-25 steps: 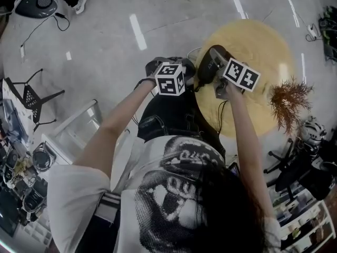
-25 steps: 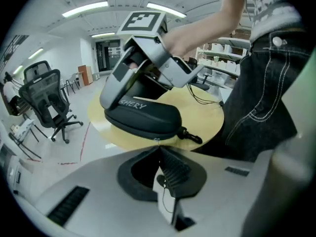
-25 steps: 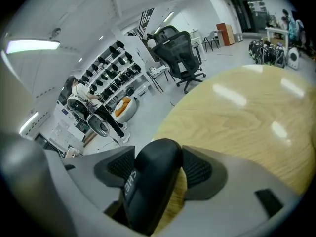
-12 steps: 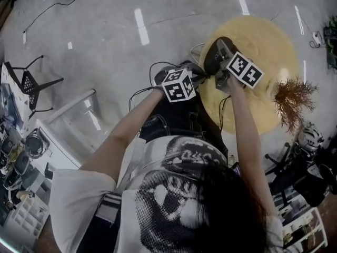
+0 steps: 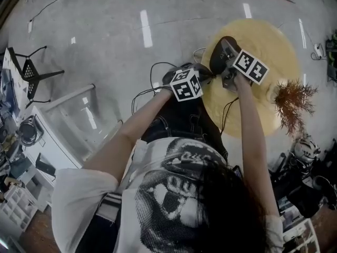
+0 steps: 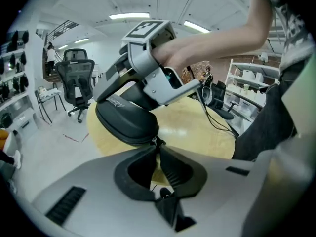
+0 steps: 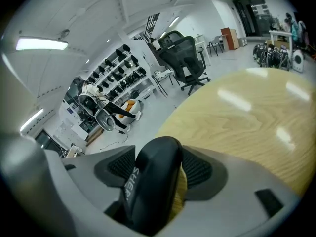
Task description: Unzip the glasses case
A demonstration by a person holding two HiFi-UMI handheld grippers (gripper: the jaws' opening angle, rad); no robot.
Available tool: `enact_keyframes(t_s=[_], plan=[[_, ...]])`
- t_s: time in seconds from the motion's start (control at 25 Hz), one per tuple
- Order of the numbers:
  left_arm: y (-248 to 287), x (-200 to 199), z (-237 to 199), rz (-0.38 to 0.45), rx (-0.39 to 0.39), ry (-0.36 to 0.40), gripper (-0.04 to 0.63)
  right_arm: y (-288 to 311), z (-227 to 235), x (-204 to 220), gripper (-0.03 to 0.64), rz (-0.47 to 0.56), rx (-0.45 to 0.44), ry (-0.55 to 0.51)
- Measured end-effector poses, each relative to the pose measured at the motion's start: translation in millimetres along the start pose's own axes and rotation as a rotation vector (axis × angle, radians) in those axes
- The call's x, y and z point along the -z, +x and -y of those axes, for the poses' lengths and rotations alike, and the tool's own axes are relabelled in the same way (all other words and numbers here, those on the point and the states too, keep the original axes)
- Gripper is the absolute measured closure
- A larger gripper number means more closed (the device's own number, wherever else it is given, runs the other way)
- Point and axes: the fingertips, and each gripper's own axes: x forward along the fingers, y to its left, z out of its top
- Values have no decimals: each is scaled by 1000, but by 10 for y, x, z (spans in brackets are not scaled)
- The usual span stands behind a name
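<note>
Where right gripper (image 7: pixel 158 166) clamps, glasses case (image 6: pixel 126 120) seemingly tilts.

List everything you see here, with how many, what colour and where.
Hard-shell zip glasses case: one, black, clamped in right jaws.
Zipper pull: one, black, case's lower end.
Round wooden table: one, pale yellow, ahead of person.
Dried branch bunch: one, reddish-brown, by table's right edge.
Swivel office chair: one, black, floor beyond table.
Left gripper: one, grey, jaws shut on zipper pull.
Right gripper: one, grey, jaws shut on glasses case.
</note>
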Motion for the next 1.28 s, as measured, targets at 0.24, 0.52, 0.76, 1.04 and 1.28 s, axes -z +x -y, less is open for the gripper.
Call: enact_keyframes(t_s=[0.24,0.52,0.76,1.04,1.28], plan=[[-196,-6,-44,20,-80,-89,578,-114,49,11,310,3,-48,31],[-648,-12,-196,67,-177,-199,578,-384,-82,71,311,70,-93,-100],[-924,-199,-166,159,-197,-310,578,-737,-258,363,360,108,-185,-162],[-1184,-274,-17,270,-176,-462,578,-1125,-527,833,416,101,-216,-301],[-1529,-274,15,317,-210,-453,578,-1365,-850,999,437,136,-244,-374]])
